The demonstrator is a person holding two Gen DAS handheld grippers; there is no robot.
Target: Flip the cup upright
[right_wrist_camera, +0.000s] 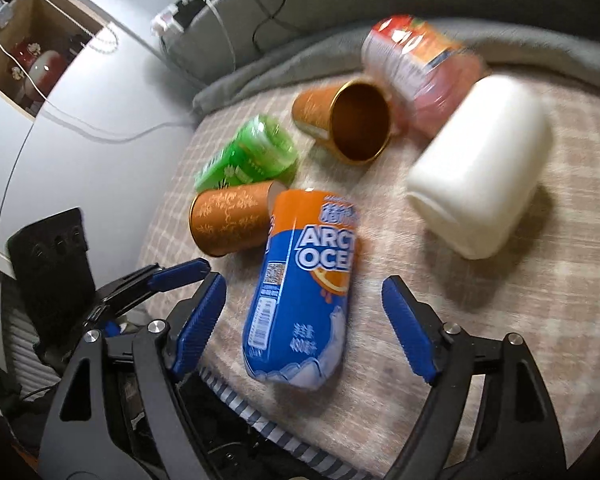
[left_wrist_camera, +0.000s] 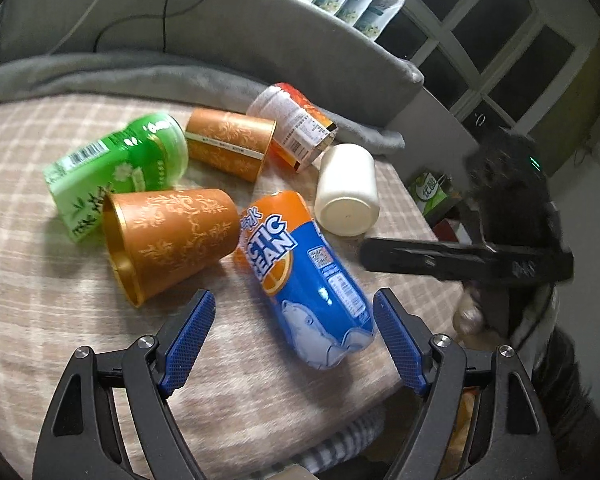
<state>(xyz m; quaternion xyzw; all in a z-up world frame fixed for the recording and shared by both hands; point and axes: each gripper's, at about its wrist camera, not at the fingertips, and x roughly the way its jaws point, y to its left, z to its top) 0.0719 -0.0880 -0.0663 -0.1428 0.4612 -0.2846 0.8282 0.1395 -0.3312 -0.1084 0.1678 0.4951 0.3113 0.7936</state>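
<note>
6 containers are seen lying on their sides on the checked worktop (left_wrist_camera: 28,300): 2 orange paper cups, (left_wrist_camera: 168,236) and (left_wrist_camera: 230,142), a white cup (left_wrist_camera: 348,190), a green bottle (left_wrist_camera: 116,168), a red-labelled bottle (left_wrist_camera: 296,124) and an Arctic Ocean bottle (left_wrist_camera: 308,276). The left tool (left_wrist_camera: 294,308) is held wide, nothing gripped, around the Arctic Ocean bottle's near end. The right tool (right_wrist_camera: 304,296) is likewise spread wide and empty, straddling that bottle.

Red cup (right_wrist_camera: 420,68) motion-smeared in right view, white cup (right_wrist_camera: 480,164) soft-edged, near orange cup's (right_wrist_camera: 230,220) base hidden behind blue cup (right_wrist_camera: 304,300), right claw (left_wrist_camera: 466,258) blurred in left view, both claw bodies cut by lower edge
</note>
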